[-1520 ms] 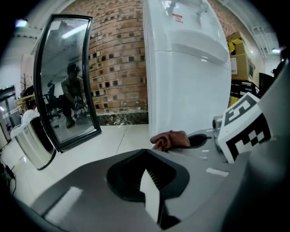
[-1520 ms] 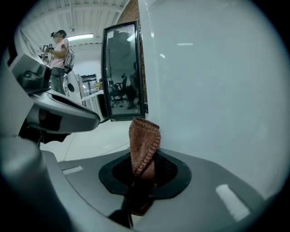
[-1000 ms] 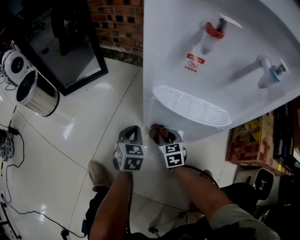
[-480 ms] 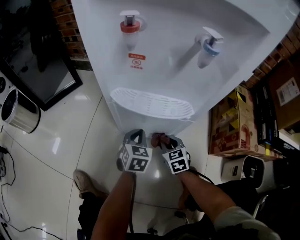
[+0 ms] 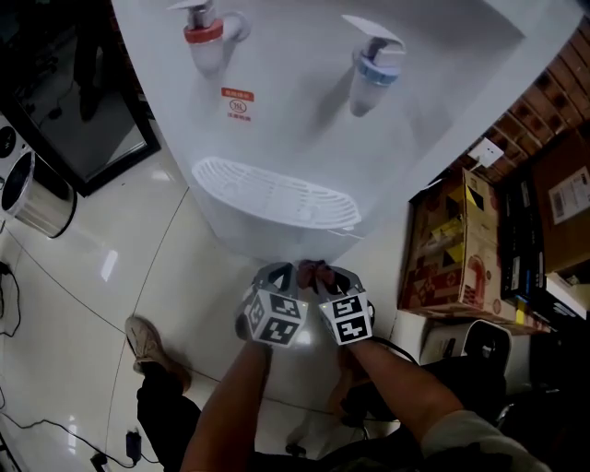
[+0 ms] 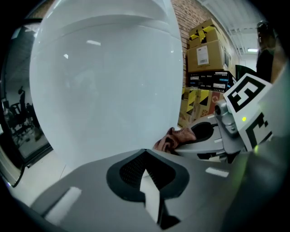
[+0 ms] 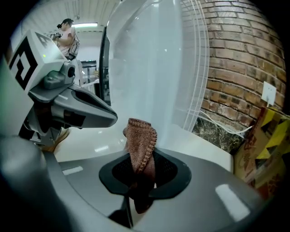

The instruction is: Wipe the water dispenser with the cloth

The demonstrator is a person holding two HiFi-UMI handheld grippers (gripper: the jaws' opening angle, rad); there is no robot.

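Note:
The white water dispenser (image 5: 304,111) fills the top of the head view, with a red tap (image 5: 203,28), a blue tap (image 5: 373,60) and a white drip tray (image 5: 277,198). Below the tray my two grippers sit side by side against its lower front. My right gripper (image 5: 327,274) is shut on a brown cloth (image 5: 313,271); in the right gripper view the cloth (image 7: 141,142) stands up out of the jaws, close to the dispenser's wall (image 7: 154,68). My left gripper (image 5: 277,272) is shut, nothing in it (image 6: 145,154), facing the white panel (image 6: 108,86).
Cardboard boxes (image 5: 452,244) stand against a brick wall (image 5: 544,101) right of the dispenser. A metal bin (image 5: 37,198) and a dark framed panel (image 5: 83,120) are on the left. A shoe (image 5: 152,350) and cables lie on the glossy tiled floor (image 5: 101,277).
The head view has swung, so the dispenser now sits further left and higher. Both grippers stay together below the drip tray, the cloth still gripped in the right one.

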